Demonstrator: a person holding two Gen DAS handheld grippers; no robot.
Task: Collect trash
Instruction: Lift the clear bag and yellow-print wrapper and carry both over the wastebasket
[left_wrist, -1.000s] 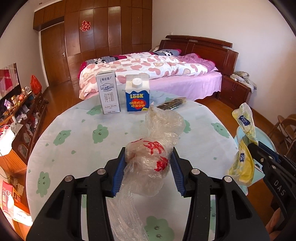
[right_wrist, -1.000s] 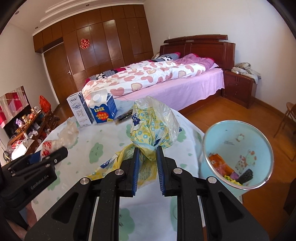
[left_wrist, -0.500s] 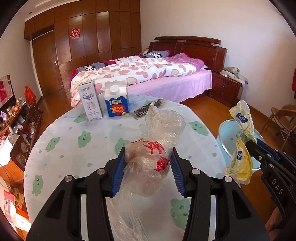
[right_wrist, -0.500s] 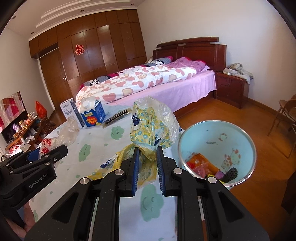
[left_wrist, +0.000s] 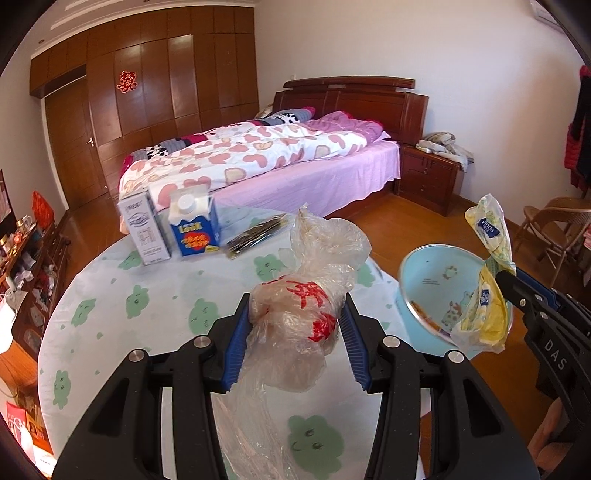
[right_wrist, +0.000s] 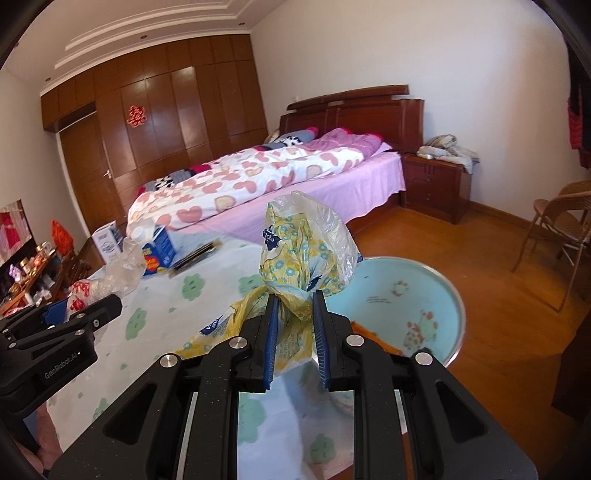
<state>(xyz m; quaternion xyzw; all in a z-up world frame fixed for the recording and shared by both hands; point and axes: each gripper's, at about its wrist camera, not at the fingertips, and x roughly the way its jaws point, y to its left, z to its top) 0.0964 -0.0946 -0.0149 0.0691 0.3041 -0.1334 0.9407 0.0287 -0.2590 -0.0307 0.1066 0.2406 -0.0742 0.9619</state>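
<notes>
Both tongs were clamped on trash: left tongs (left_wrist: 293, 334) squeezing the clear plastic bag (left_wrist: 301, 314) with red print, right tongs (right_wrist: 295, 332) pinching the yellow flowery wrapper (right_wrist: 301, 258). Compared with a second earlier, both had swung right, off the table (left_wrist: 147, 295) edge, so the blue bin (right_wrist: 424, 295) sat just past the wrapper, which looked ready to drop. Bin already had some trash, though I couldn't quite make it out. The two cartons (left_wrist: 170, 229) and dark packet (left_wrist: 258, 234) were left on the table's far side.
</notes>
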